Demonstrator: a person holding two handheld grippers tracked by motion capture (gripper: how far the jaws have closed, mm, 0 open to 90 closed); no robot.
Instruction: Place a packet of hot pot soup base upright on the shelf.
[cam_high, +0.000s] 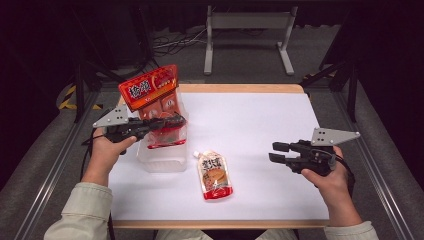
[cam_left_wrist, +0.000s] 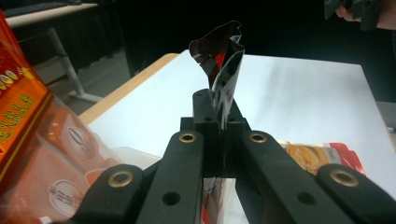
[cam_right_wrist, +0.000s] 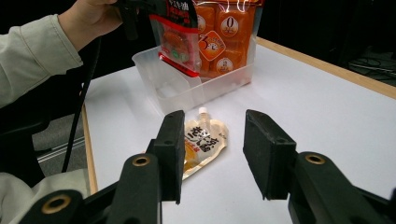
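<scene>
left gripper (cam_high: 172, 121): clenched on top edge of a red-trimmed pouch (cam_high: 167, 137), glossy, crumpled, hanging over the clear bin (cam_high: 162, 159) at table's left | right gripper (cam_high: 280, 151): released, jaws apart, right side | spouted pouch (cam_high: 214, 175): flat, near centre | tall orange bag (cam_high: 150, 90): upright in bin

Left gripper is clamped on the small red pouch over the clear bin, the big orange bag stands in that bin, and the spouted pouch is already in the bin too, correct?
Not quite. The spouted pouch lies flat on the white table beside the clear bin, as the high view shows. The rest holds: the left gripper is clamped on the small red pouch over the bin, and the big orange bag stands in it.
</scene>
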